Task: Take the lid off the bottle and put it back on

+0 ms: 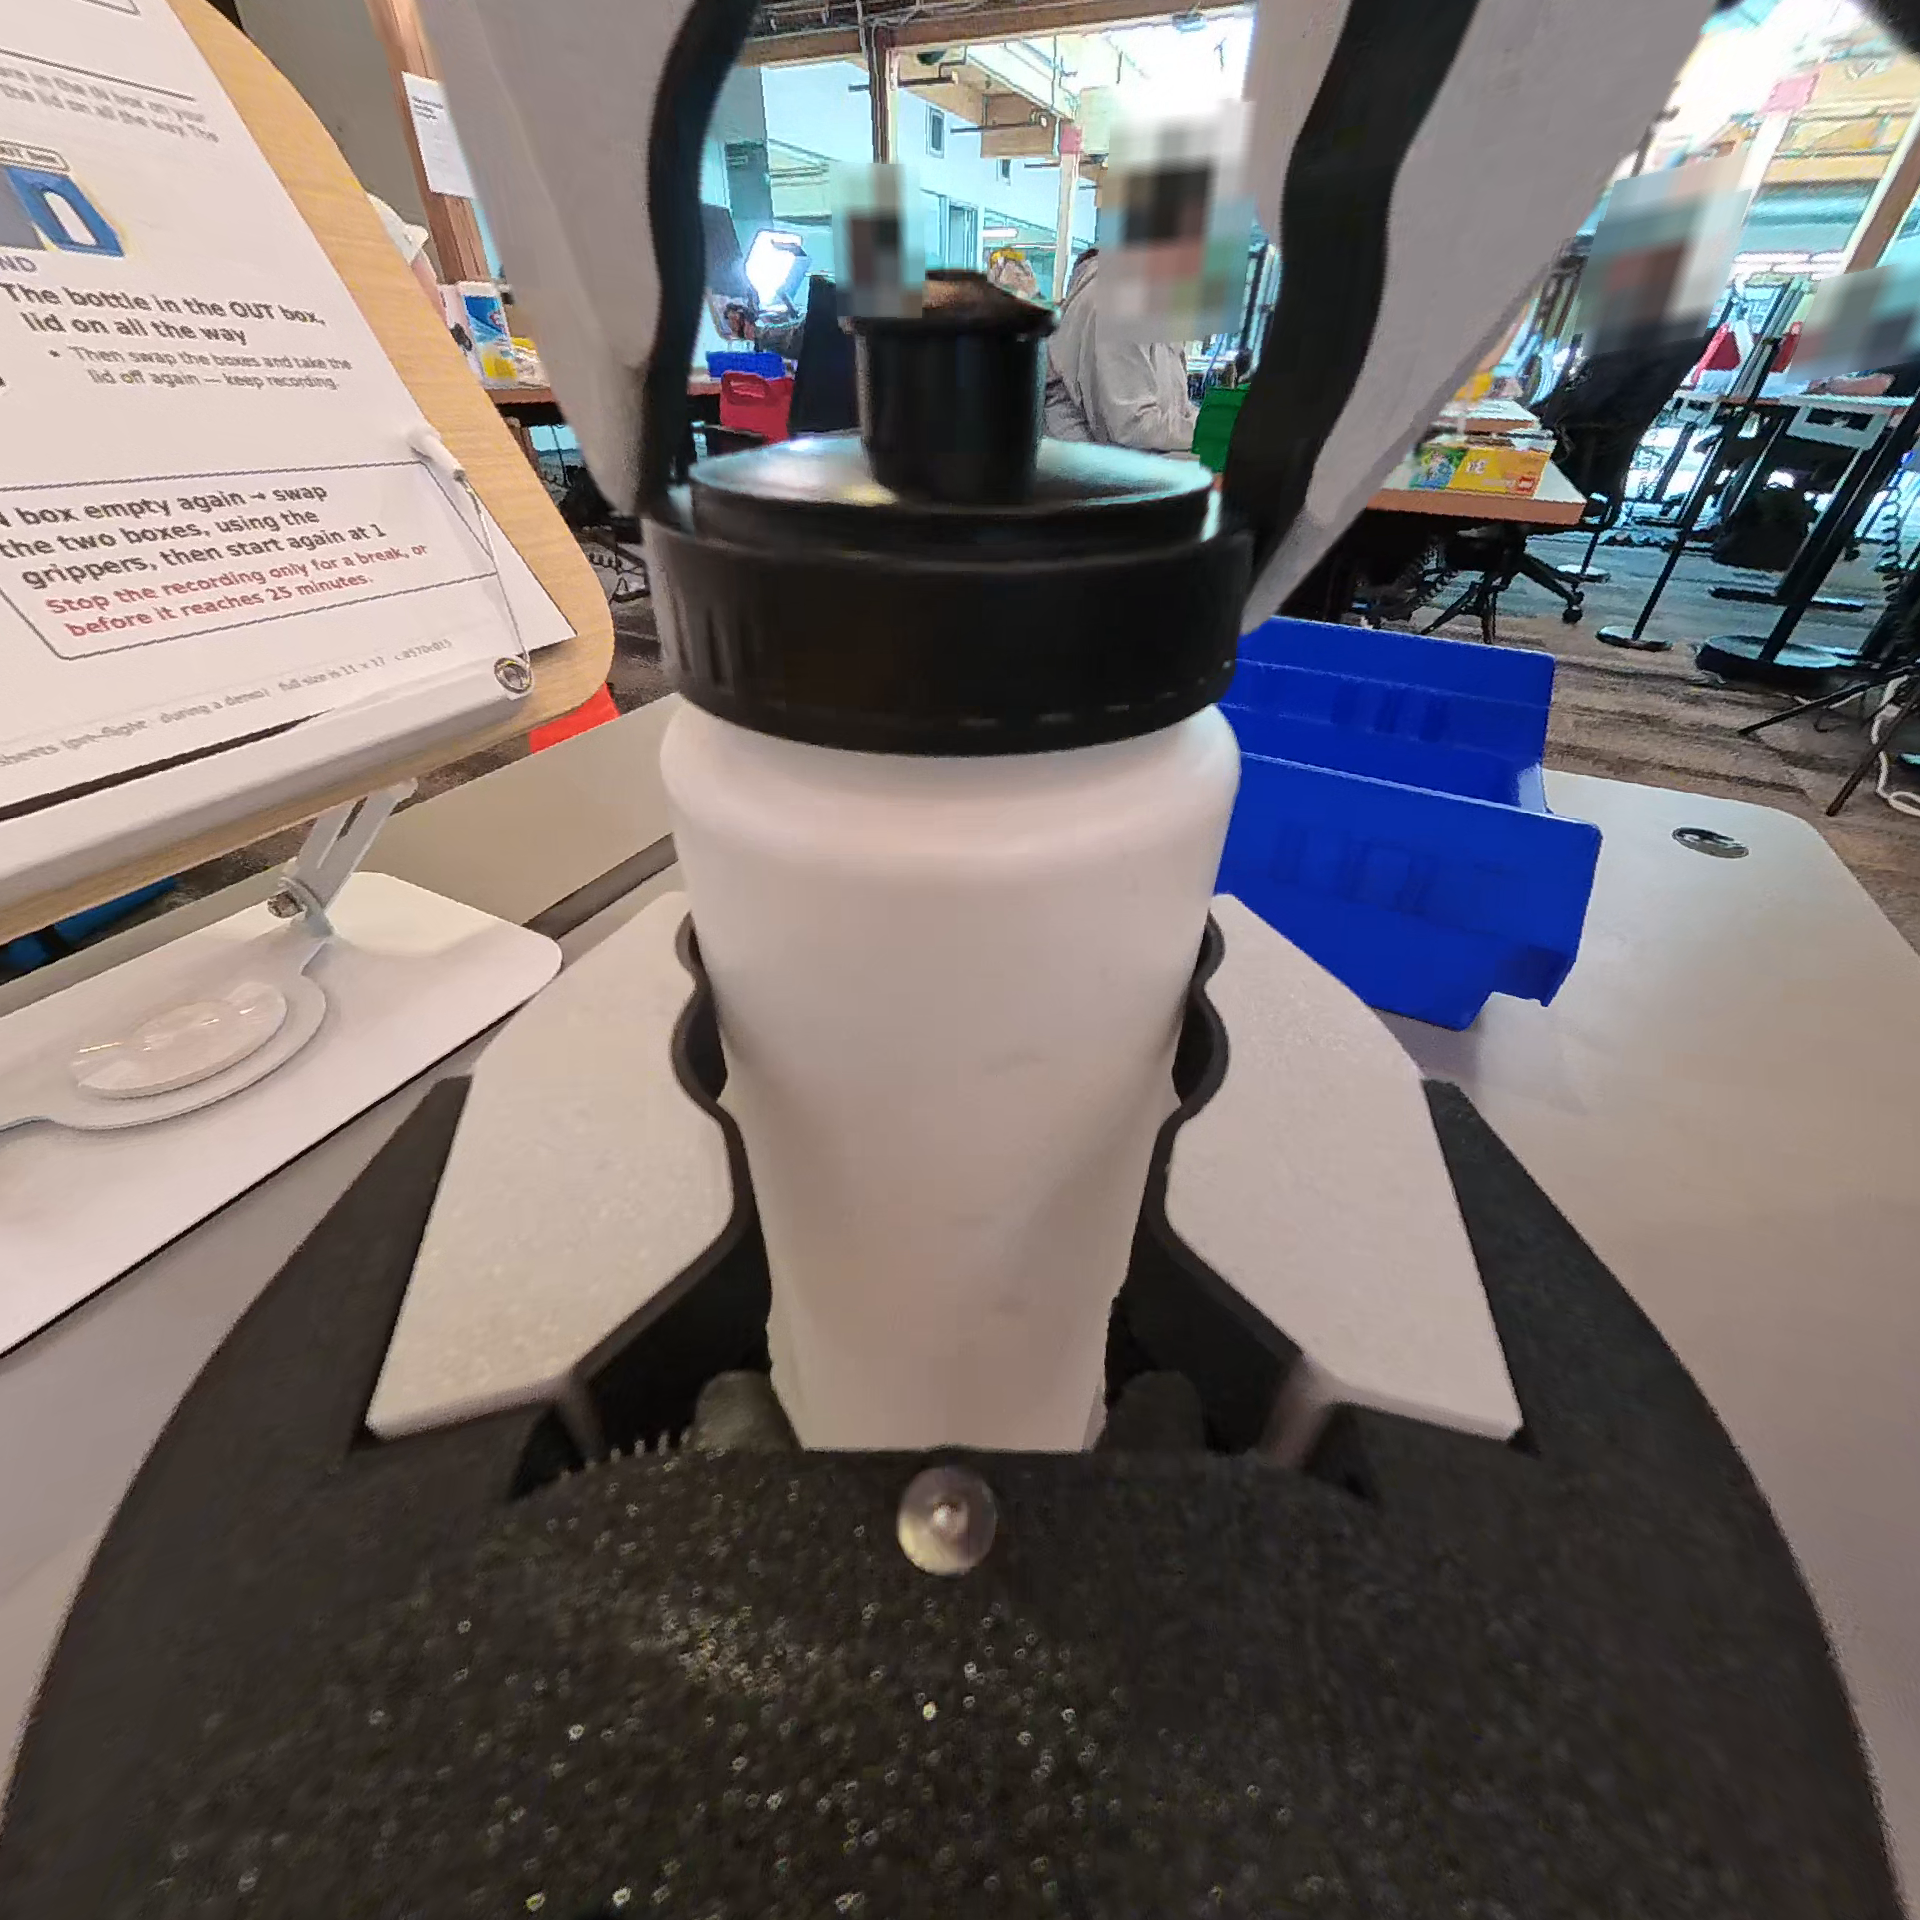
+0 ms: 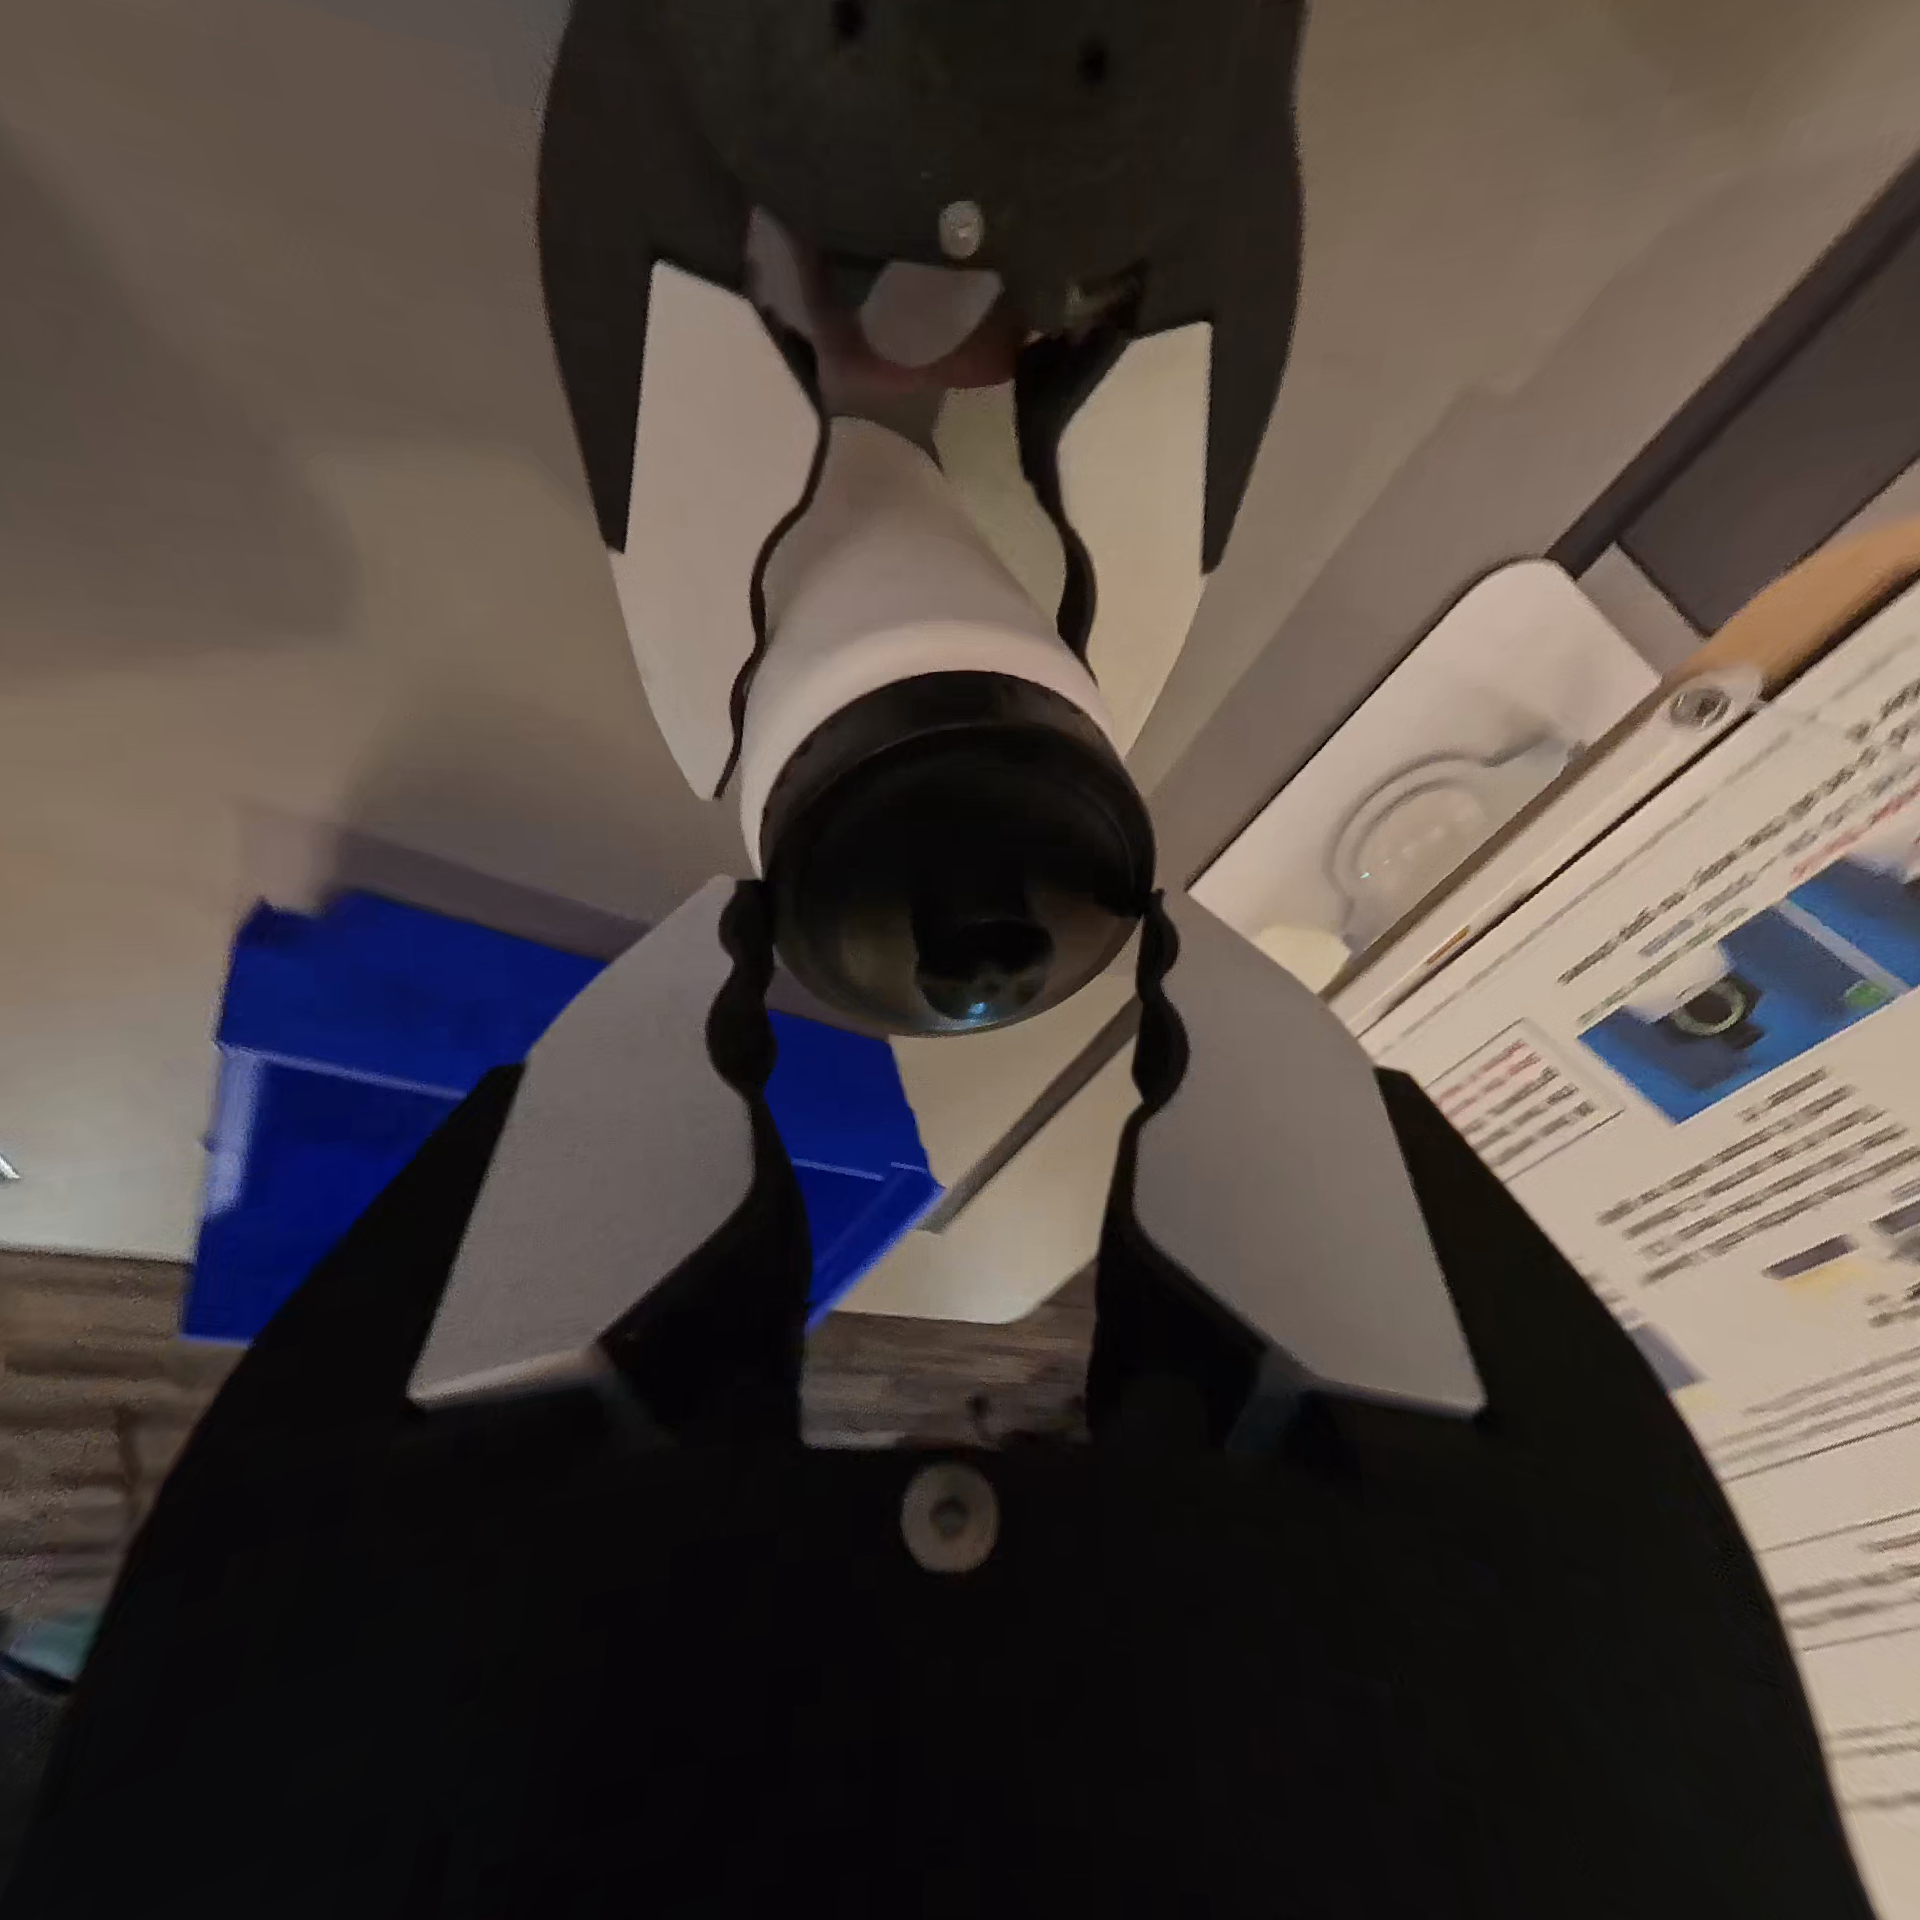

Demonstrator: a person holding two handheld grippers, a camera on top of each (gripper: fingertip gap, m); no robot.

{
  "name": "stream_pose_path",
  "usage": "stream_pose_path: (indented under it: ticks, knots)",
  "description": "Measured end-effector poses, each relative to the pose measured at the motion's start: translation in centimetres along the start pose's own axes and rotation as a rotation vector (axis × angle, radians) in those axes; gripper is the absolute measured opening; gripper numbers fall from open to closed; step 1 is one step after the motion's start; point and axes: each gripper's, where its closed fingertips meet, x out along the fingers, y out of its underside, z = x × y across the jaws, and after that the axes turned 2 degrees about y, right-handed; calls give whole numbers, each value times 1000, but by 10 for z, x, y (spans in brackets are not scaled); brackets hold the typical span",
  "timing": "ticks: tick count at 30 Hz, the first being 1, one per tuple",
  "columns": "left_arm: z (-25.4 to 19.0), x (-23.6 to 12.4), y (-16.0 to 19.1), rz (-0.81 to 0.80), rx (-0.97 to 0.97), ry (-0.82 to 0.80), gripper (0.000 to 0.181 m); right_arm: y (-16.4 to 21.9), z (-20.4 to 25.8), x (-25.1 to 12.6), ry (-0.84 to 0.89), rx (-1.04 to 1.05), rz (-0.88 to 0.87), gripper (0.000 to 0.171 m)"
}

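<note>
A white bottle (image 1: 956, 1039) with a black screw lid (image 1: 935, 634) and a black spout stands upright in the left wrist view. My left gripper (image 1: 951, 935) is shut on the bottle's body. My right gripper (image 1: 951, 499) comes down from above, its dark pads pressed against both sides of the lid's rim. In the right wrist view I look down on the lid (image 2: 935, 831). My right gripper (image 2: 948, 899) is closed on it, and the left gripper (image 2: 904, 717) holds the bottle (image 2: 894, 582) beyond. The lid sits on the bottle.
A blue bin (image 1: 1392, 831) sits on the grey table (image 1: 1714, 1039) just right of the bottle, and also shows in the right wrist view (image 2: 416, 1039). A wooden stand with an instruction sheet (image 1: 208, 468) on a white base (image 1: 260, 1018) stands at the left. People sit at tables far behind.
</note>
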Motion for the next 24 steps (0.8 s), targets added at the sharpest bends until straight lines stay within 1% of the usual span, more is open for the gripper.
stream_pose_path:
  ticks: [2, 5, 7, 8, 10, 12, 13, 16, 19, 21, 22, 23, 24]
  knots:
    - [0, -1, 0, 1, -3, 2, 86, 0, -1, 0, -12, -73, 10, 68]
    - [0, -2, 0, -7, -10, 13, 86, -3, -3, 0, -18, -70, -2, 68]
    - [0, -2, 0, -3, -8, 17, 86, -9, -3, -6, 0, -25, -72, 66]
    - [-1, -2, 0, 1, -2, 17, 86, -15, -5, -13, 20, 17, -133, 69]
    - [-2, -1, 0, 6, 4, 12, 86, -25, -12, -31, 44, 169, -270, 83]
    - [-1, -1, 0, 7, 3, 3, 86, -33, -17, -42, 27, 384, -388, 94]
    - [-1, -1, 0, 7, 3, -4, 86, -30, -21, -40, 34, 516, -394, 96]
    - [0, 0, 0, 8, 1, -16, 86, -16, -18, -17, -6, 872, -313, 119]
    - [-1, 1, 0, 9, 4, -24, 86, -10, -10, -1, -28, 1111, -282, 119]
    - [-1, 0, 0, 12, 7, -28, 86, -4, -3, 10, -37, 1186, -223, 118]
    - [-1, 0, 0, 14, 8, -30, 86, -1, -3, 12, -25, 1208, -201, 111]
    - [-1, 0, 0, 16, 6, -31, 86, -2, -2, 13, -33, 1215, -208, 107]
    - [-1, 1, 0, 17, 5, -32, 86, -5, -1, 12, -60, 1207, -224, 97]
